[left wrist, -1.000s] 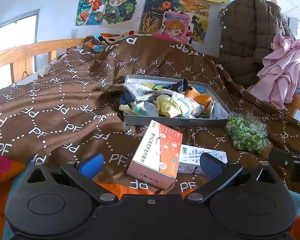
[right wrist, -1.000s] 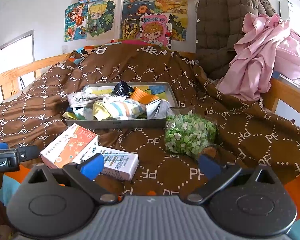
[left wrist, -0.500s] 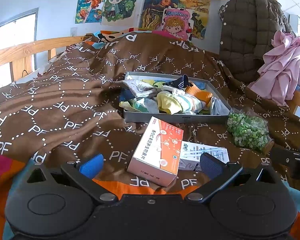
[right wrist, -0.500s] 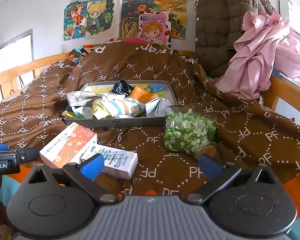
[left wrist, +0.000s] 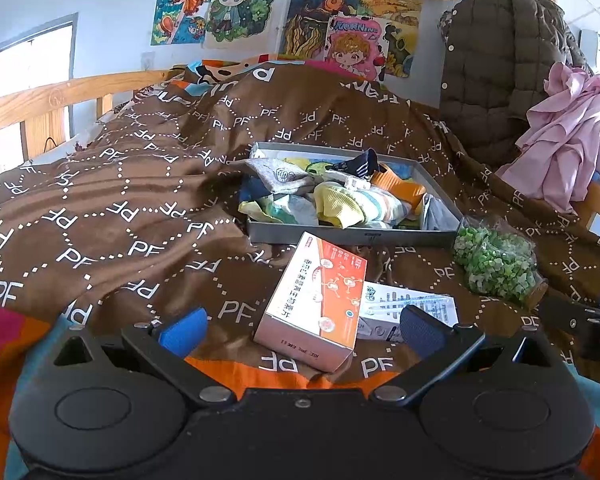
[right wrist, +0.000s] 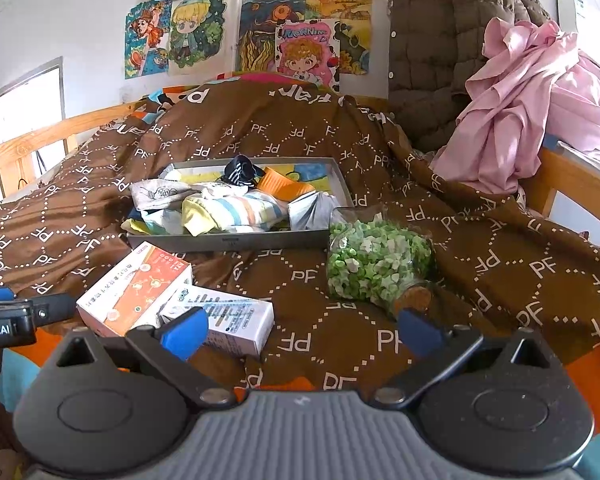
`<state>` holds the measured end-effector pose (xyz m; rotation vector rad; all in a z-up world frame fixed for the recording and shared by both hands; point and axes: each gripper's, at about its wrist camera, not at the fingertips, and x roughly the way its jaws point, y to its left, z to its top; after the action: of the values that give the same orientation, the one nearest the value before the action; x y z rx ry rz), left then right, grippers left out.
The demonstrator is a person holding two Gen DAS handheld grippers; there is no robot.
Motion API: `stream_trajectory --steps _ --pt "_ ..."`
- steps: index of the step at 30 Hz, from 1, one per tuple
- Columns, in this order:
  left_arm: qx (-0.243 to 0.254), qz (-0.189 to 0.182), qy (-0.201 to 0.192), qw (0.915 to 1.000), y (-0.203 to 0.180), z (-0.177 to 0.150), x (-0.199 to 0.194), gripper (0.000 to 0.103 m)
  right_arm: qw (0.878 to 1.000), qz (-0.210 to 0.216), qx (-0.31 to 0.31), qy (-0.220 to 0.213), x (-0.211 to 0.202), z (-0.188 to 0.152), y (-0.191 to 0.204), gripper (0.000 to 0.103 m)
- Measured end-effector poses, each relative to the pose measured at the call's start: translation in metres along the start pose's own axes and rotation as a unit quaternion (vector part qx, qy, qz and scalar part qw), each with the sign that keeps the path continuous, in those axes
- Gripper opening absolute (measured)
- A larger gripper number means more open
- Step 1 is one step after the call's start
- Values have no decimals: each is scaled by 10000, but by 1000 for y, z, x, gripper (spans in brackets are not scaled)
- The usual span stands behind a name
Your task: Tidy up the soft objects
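Observation:
A grey tray (left wrist: 352,237) (right wrist: 228,242) lies on the brown bedspread and holds a heap of socks and small cloths, with a yellow striped sock (left wrist: 356,206) (right wrist: 228,212) on top. My left gripper (left wrist: 300,330) is open and empty, low over the near edge of the bed, its fingers on either side of an orange and white box (left wrist: 320,300). My right gripper (right wrist: 300,332) is open and empty, to the right of it, short of the tray.
A white box (right wrist: 224,318) lies beside the orange box (right wrist: 136,288). A jar of green pellets (right wrist: 376,266) (left wrist: 494,264) lies on its side right of the tray. A pink garment (right wrist: 532,100) and a quilted coat (right wrist: 440,40) hang at the right. A wooden rail (left wrist: 40,100) runs along the left.
Both grippers have drawn back and tilted slightly; the scene sits a little lower in view. Nothing on the bed has moved.

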<state>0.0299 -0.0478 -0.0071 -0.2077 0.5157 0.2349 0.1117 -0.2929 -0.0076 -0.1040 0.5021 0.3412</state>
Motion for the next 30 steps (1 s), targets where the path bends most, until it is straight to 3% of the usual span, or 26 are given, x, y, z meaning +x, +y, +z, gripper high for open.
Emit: stream_trajectory --steps 9,30 --pt "145 175 152 9996 -4 0 3 102 10000 -5 -1 20 0 0 0 103" --pt "134 148 224 9995 -3 -1 3 102 9999 -37 25 141 2 -1 2 103"
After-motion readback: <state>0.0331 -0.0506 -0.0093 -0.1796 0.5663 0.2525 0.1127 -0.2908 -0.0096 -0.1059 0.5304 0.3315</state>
